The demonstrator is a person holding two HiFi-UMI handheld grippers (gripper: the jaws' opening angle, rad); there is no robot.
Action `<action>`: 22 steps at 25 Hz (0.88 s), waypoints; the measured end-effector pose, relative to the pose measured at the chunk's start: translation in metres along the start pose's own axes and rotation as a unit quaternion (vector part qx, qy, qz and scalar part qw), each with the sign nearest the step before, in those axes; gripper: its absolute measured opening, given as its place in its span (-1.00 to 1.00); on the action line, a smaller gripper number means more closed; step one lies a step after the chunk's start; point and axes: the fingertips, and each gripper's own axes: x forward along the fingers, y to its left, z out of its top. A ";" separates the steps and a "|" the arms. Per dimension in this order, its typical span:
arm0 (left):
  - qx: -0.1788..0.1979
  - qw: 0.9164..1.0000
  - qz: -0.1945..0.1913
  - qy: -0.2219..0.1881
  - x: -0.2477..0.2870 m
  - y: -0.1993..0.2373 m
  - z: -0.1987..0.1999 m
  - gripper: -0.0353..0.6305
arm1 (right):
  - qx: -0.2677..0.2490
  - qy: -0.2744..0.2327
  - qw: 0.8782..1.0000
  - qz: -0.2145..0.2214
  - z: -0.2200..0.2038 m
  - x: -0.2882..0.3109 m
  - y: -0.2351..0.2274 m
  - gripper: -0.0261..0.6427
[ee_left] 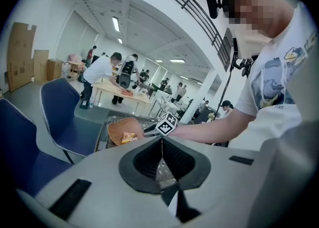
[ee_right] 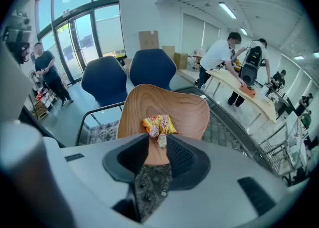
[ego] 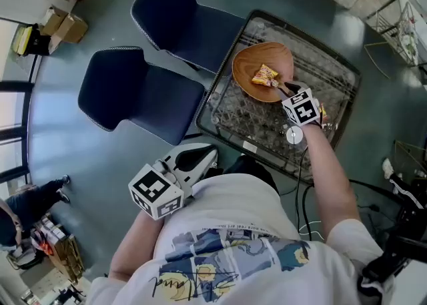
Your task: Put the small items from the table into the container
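Right gripper view: the right gripper [ee_right: 155,142] points down into a wooden bowl [ee_right: 172,103] at the centre of the frame. Its jaws stand partly apart and released. A yellow and red snack packet [ee_right: 158,123] lies in the bowl just beyond them, and its pale twisted end pokes in between the jaw tips, close against the jaw on the right of the frame. Bare wood shows on the other side, so nothing is clamped.

In the head view the bowl sits on a dark-framed table [ego: 216,89] with a patterned top in the upper right, with two blue chairs [ego: 137,93] to its left. The left gripper [ego: 210,155] hangs at the lower left, close to the person's body. In its own view its jaws are pressed together with nothing between them.

The packet looks already delivered, so the step in hand is probably clearing the gripper. It would go best lifted back along its own line, jaws kept apart, so the twisted end is not dragged out over the rim. If the wrapper clings to a pad, a slightly wider opening should free it.
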 end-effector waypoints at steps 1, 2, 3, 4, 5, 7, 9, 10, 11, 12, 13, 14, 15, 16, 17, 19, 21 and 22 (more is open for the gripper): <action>0.005 1.000 -0.007 0.001 -0.001 -0.001 -0.001 -0.87 | 0.006 -0.009 1.000 -0.007 0.000 -0.007 0.003 -0.58; 0.010 1.000 -0.015 0.002 -0.002 -0.001 -0.001 -0.87 | 0.013 -0.017 1.000 -0.015 -0.001 -0.014 0.006 -0.58; 0.014 1.000 -0.023 0.003 -0.004 -0.001 -0.002 -0.87 | 0.020 -0.024 0.999 -0.023 -0.001 -0.022 0.010 -0.58; 0.018 0.999 -0.032 0.004 -0.005 -0.001 -0.001 -0.87 | 0.027 -0.031 0.999 -0.030 -0.002 -0.030 0.016 -0.58; 0.023 0.999 -0.041 0.005 -0.006 -0.002 -0.001 -0.87 | 0.033 -0.036 0.998 -0.036 -0.002 -0.040 0.022 -0.58; 0.031 0.998 -0.060 0.009 -0.009 -0.006 0.000 -0.87 | 0.040 -0.044 0.997 -0.045 -0.004 -0.059 0.037 -0.58; 0.039 0.996 -0.077 0.013 -0.011 -0.012 -0.002 -0.87 | 0.047 -0.051 0.996 -0.051 -0.009 -0.076 0.054 -0.58; 0.043 0.995 -0.086 0.015 -0.012 -0.015 -0.004 -0.87 | 0.054 -0.053 0.996 -0.054 -0.013 -0.084 0.063 -0.58; 0.048 0.994 -0.096 0.017 -0.014 -0.017 -0.006 -0.87 | 0.061 -0.055 0.995 -0.057 -0.017 -0.092 0.073 -0.58; 0.053 0.993 -0.107 0.019 -0.015 -0.020 -0.008 -0.87 | 0.067 -0.057 0.994 -0.059 -0.021 -0.100 0.083 -0.58; 0.059 0.991 -0.118 0.022 -0.017 -0.024 -0.010 -0.87 | 0.071 -0.058 0.994 -0.063 -0.025 -0.107 0.093 -0.58; 0.064 0.989 -0.129 0.025 -0.019 -0.027 -0.013 -0.87 | 0.074 -0.058 0.993 -0.066 -0.029 -0.115 0.104 -0.58; 0.068 0.988 -0.139 0.029 -0.020 -0.030 -0.017 -0.87 | 0.078 -0.057 0.993 -0.069 -0.033 -0.122 0.115 -0.58; 0.072 0.986 -0.149 0.032 -0.023 -0.033 -0.020 -0.87 | 0.082 -0.057 0.992 -0.072 -0.037 -0.128 0.126 -0.58; 0.077 0.984 -0.159 0.034 -0.025 -0.036 -0.023 -0.87 | 0.087 -0.058 0.992 -0.076 -0.041 -0.133 0.137 -0.58; 0.086 0.980 -0.178 0.039 -0.030 -0.042 -0.029 -0.87 | 0.100 -0.061 0.989 -0.087 -0.048 -0.141 0.157 -0.58; 0.092 0.975 -0.195 0.043 -0.036 -0.048 -0.036 -0.87 | 0.112 -0.064 0.987 -0.096 -0.054 -0.149 0.177 -0.58; 0.094 0.974 -0.203 0.046 -0.039 -0.052 -0.040 -0.87 | 0.117 -0.064 0.986 -0.098 -0.057 -0.153 0.188 -0.58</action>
